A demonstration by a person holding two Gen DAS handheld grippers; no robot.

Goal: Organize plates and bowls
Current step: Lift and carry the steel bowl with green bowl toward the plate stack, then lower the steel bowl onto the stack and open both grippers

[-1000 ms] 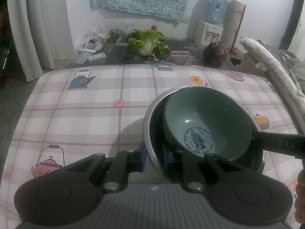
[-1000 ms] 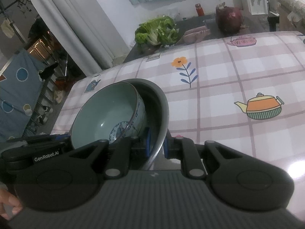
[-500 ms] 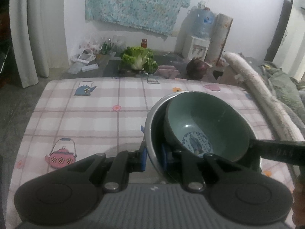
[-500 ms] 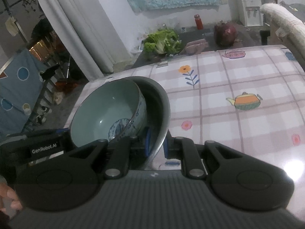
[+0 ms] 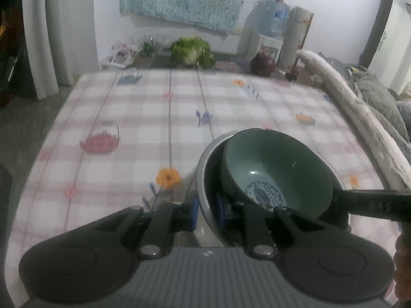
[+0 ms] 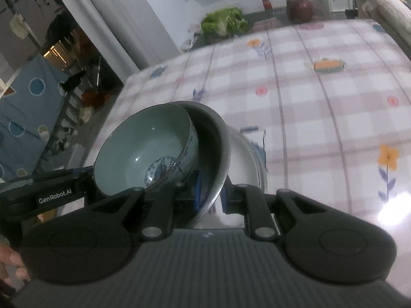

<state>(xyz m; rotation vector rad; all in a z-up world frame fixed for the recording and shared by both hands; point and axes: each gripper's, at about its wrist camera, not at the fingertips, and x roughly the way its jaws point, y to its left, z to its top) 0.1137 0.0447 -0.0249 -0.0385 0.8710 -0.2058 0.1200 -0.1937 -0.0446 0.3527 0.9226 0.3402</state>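
Observation:
A steel bowl (image 5: 205,177) (image 6: 221,143) hangs above the checked tablecloth with a green ceramic bowl (image 5: 277,169) (image 6: 143,143) nested inside it; a blue fish drawing marks the green bowl's bottom. My left gripper (image 5: 206,211) is shut on the steel bowl's rim at its left side. My right gripper (image 6: 210,195) is shut on the same rim at the opposite side. Each view shows the other gripper's black body beyond the bowls, and both bowls tilt slightly.
The table with its checked cloth (image 5: 159,118) (image 6: 321,107) spreads below. Beyond its far edge stand lettuce (image 5: 192,51) (image 6: 223,21), a dark red round thing (image 5: 262,64) and a water dispenser (image 5: 269,38). A rolled mat (image 5: 346,97) lies along the right side; curtains (image 5: 51,30) hang at left.
Both grippers have carried the nested bowls back toward the near side of the table and slightly up; more of the cloth shows ahead. The grips on the rim are unchanged.

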